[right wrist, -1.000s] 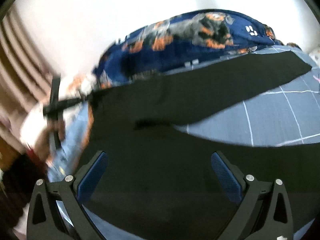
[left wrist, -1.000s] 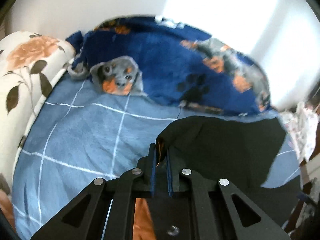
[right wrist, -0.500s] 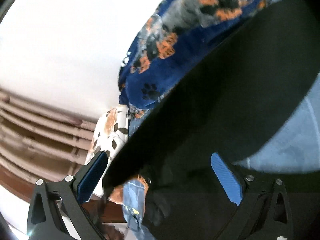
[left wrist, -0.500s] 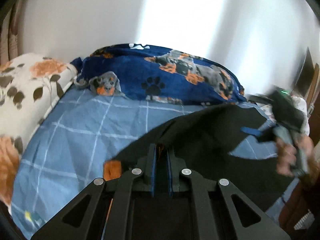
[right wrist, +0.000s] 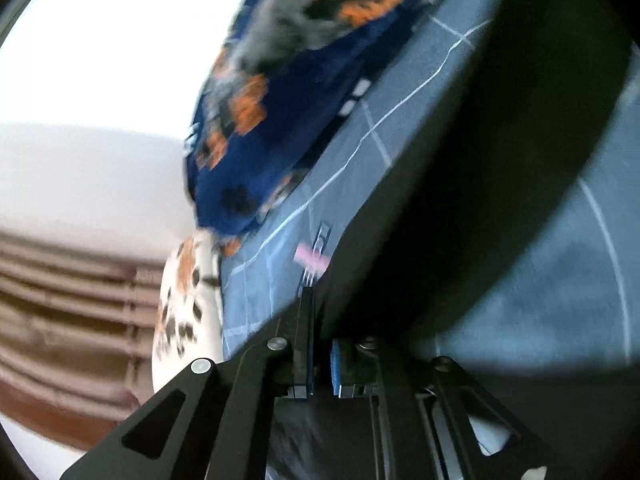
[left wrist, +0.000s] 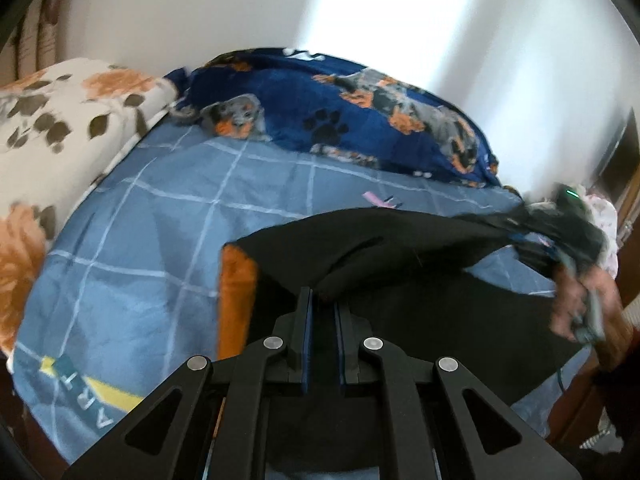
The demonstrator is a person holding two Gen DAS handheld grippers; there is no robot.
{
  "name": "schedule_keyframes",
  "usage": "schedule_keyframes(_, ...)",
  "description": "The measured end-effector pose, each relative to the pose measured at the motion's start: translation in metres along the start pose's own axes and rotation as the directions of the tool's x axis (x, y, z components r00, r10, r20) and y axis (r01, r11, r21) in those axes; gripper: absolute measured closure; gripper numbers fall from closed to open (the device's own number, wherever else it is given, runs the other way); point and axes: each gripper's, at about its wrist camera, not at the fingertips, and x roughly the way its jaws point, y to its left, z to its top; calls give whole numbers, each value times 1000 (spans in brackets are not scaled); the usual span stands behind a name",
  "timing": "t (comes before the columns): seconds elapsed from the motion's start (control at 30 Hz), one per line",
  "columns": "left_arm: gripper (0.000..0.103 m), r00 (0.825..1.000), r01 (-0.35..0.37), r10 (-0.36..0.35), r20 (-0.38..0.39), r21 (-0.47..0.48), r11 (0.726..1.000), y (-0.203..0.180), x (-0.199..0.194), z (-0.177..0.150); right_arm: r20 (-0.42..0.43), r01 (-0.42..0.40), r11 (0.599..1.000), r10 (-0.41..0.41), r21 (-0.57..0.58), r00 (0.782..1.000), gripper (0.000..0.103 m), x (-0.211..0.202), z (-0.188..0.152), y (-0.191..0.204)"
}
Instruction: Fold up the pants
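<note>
The black pants point(left wrist: 400, 264) lie partly lifted over the blue checked bed sheet point(left wrist: 168, 216), stretched between the two grippers. An orange patch point(left wrist: 236, 300) of the cloth's inner side shows at the left edge of the pants. The left gripper point(left wrist: 322, 304) has its jaws pressed together on a fold of the pants close in front of the camera. The right gripper point(right wrist: 320, 332) has just been closing, and the black cloth sits between its blue pads, which now pinch it; in the left wrist view this gripper shows at the far right, held in a person's hand point(left wrist: 576, 300), with the pants drawn taut toward it. Behind the pants a dark blue blanket point(left wrist: 360, 120) printed with dogs lies against the white wall point(left wrist: 440, 20), and a flowered pillow point(left wrist: 60, 120) lies to the left.
</note>
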Motion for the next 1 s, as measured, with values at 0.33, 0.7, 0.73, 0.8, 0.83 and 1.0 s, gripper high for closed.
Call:
schedule_keyframes(0.33, 94, 990, -90, 85, -108, -33, 995, 34, -9, -47, -33, 75, 992, -78, -98, 996, 97, -61, -136, -21)
schedule_keyframes(0.7, 94, 969, -229, 218, -120, -92, 969, 65, -21, -67, -130, 151, 988, -155, -38, 979, 97, -50, -177, -61)
schedule_keyframes(0.73, 94, 958, -279, 271, -96, -89, 956, 67, -29, -63, -131, 152, 988, -156, -37, 979, 97, -49, -177, -60)
schedule_keyframes(0.8, 94, 951, -308, 305, -54, -66, 949, 62, -37, -53, -137, 149, 988, -151, -26, 979, 97, -49, -178, -66)
schedule_keyframes(0.83, 94, 955, -298, 297, -21, -36, 954, 52, -45, -45, -140, 147, 989, -148, -19, 979, 97, -49, -178, -68)
schedule_keyframes(1.0, 86, 994, -104, 107, -17, 110, 988, -13, -38, -28, -147, 127, 992, -126, -3, 981, 97, -45, -179, -68)
